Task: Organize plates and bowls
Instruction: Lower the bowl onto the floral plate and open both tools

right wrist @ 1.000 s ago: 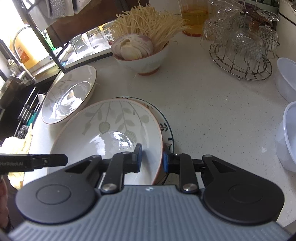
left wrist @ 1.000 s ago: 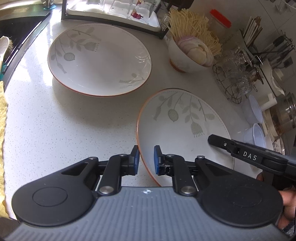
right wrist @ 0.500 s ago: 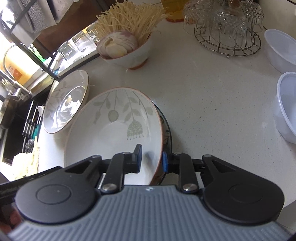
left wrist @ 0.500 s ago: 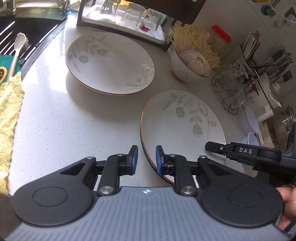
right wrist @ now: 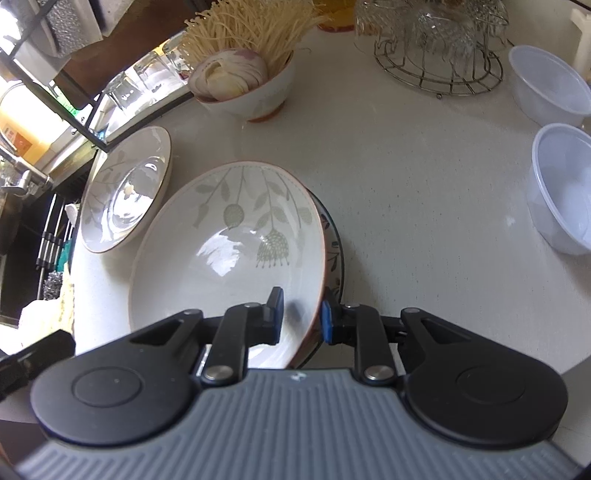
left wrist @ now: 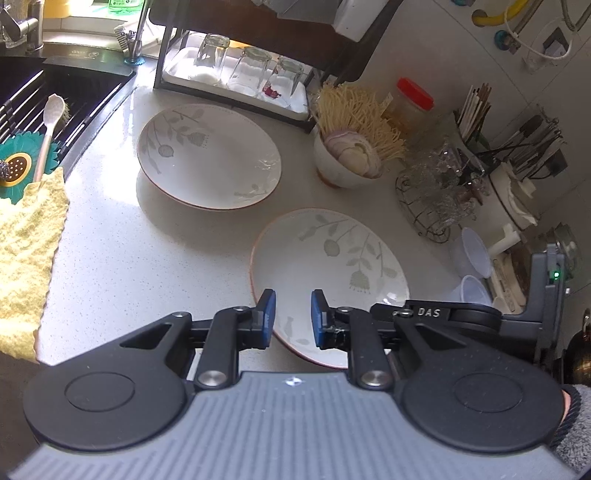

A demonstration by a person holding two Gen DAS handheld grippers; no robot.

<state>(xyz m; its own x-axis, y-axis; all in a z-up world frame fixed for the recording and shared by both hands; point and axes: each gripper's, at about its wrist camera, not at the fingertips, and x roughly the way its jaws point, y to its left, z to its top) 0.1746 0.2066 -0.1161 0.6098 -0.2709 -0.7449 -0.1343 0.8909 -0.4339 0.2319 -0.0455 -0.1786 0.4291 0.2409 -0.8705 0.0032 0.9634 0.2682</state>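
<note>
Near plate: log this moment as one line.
right gripper: shut on near plate rim | near plate: tilted over dark-rimmed plate | left gripper: jaws just been opening, gripping nothing | far plate: on counter

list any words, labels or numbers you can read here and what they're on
"DAS": white letters on the right gripper's black finger arm, seen from the left wrist.
Green bottle label by the sink: too blurred to read.
Black strip beside the sink: small print, unreadable.
Orange label at far left of the right wrist view: unreadable.
</note>
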